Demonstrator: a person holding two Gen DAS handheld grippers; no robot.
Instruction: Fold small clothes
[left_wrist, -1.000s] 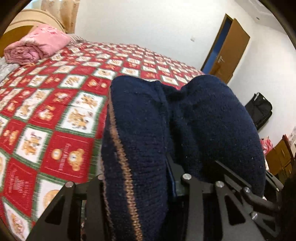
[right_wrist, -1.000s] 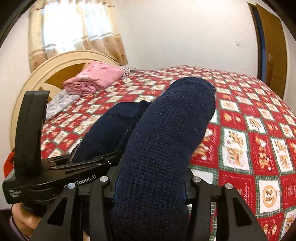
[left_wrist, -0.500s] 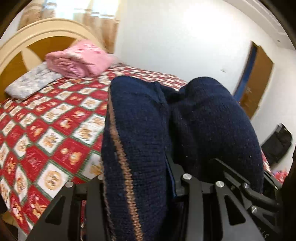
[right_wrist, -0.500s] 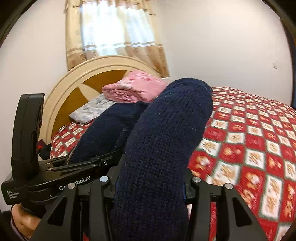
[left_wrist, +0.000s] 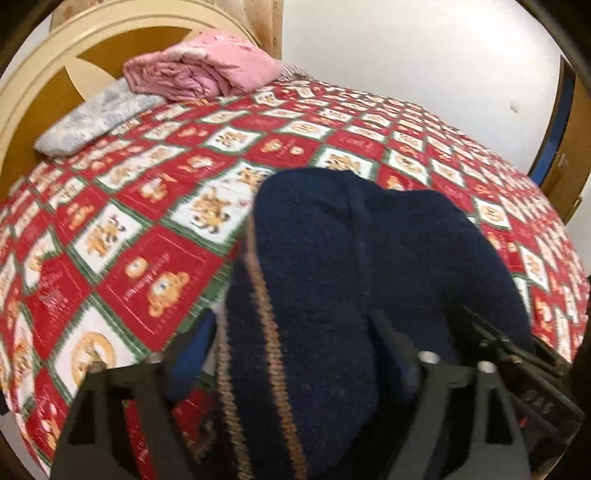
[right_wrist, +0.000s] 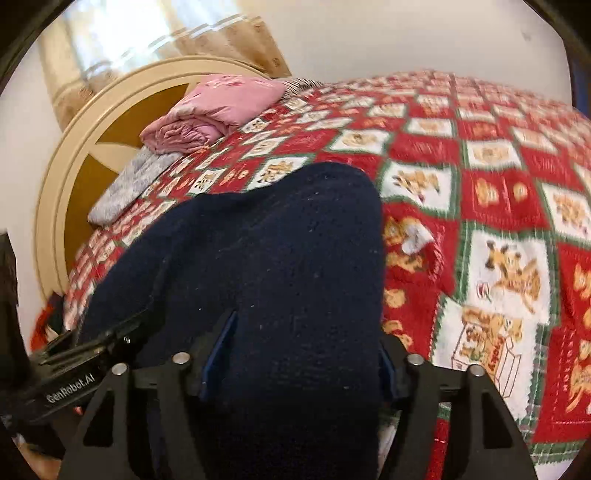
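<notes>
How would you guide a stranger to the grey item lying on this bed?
Start at the cream and brown rounded headboard of the bed with the red bear-patterned quilt. At its foot lies a folded pink quilted blanket, and partly under it a flat pale grey patterned pillow. It is the only grey, low-lying thing there.

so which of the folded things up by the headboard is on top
The pink bundle: it rests partly on the flat grey piece, which lies directly on the quilt.

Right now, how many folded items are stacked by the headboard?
2. A pink folded blanket lies against the headboard, and its near edge rests on a grey folded cloth in front of it. The navy knit garment may hide others.
</notes>
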